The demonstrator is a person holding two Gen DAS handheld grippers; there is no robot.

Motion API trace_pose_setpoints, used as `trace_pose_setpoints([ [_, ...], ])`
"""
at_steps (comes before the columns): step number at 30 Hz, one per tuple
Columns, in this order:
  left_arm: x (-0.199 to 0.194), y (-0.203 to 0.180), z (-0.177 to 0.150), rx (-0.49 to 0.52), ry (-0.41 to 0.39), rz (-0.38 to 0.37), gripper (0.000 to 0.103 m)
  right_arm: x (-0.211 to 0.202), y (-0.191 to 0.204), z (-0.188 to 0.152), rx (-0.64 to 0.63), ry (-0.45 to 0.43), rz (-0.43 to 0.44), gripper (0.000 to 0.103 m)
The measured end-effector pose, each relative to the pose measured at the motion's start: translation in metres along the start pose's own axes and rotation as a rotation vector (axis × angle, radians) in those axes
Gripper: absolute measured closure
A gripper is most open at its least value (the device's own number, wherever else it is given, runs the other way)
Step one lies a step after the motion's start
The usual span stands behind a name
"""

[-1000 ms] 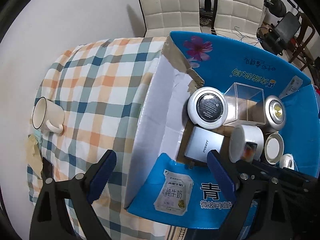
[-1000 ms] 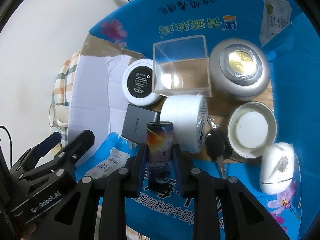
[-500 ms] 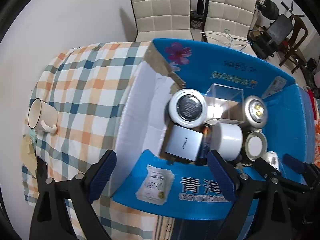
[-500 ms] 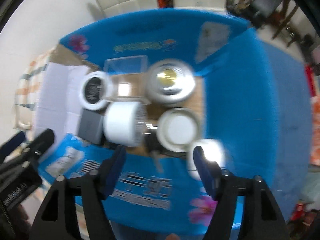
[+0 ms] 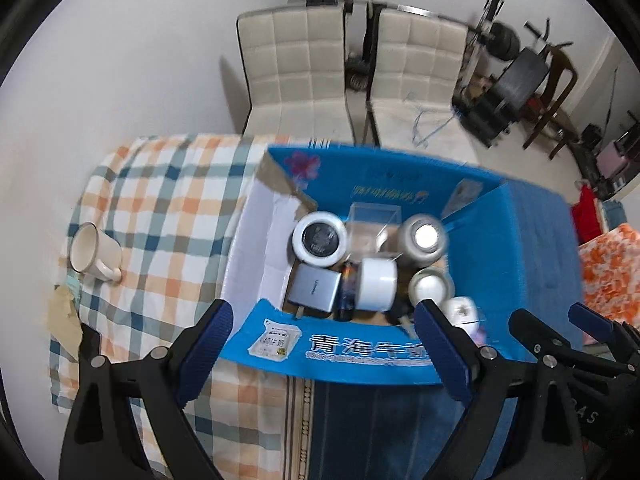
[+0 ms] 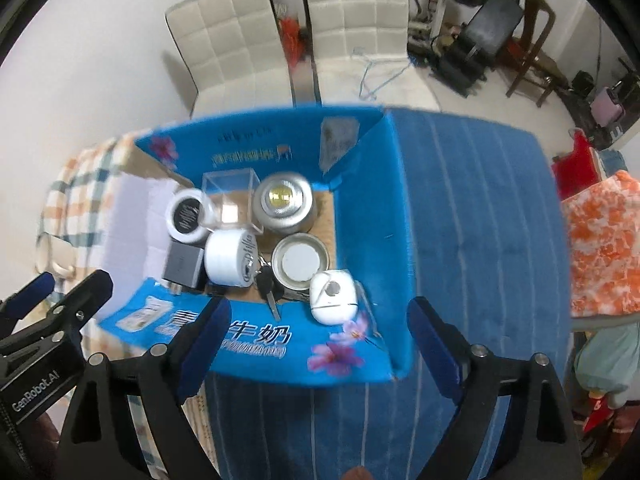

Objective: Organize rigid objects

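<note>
Right wrist view: the small printed can point(image 5: 347, 285) lies in the blue carton point(image 6: 360, 216), wedged between the grey charger point(image 6: 183, 263) and the white roll point(image 6: 228, 258), near the carton's front wall. Around it: clear cube point(image 6: 230, 200), silver puck light point(image 6: 283, 204), round tin point(image 6: 301, 261), key point(image 6: 267, 286), white pod point(image 6: 333, 297). Right tongs point(image 6: 318, 322) stand apart, having just been opening, nothing between them. Left tongs point(image 5: 322, 334) apart, empty. Mug point(image 5: 94, 254) at the table's left edge on the checked cloth point(image 5: 160, 216).

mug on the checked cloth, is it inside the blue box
No, the mug lies on its side on the checked cloth, well outside the blue box and left of its white flap.
</note>
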State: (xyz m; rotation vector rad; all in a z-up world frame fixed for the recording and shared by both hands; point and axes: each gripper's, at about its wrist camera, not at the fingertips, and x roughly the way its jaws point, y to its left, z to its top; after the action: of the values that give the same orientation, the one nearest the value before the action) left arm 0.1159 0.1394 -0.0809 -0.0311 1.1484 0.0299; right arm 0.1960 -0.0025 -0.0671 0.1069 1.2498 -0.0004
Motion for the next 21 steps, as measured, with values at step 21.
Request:
trace_pose_setpoints([
  [21, -0.165, 0.001, -0.021, 0.038, -0.218, 0.017, 0.010, -0.222, -0.009, -0.044, -0.033, -0.278, 0.014, 0.003],
])
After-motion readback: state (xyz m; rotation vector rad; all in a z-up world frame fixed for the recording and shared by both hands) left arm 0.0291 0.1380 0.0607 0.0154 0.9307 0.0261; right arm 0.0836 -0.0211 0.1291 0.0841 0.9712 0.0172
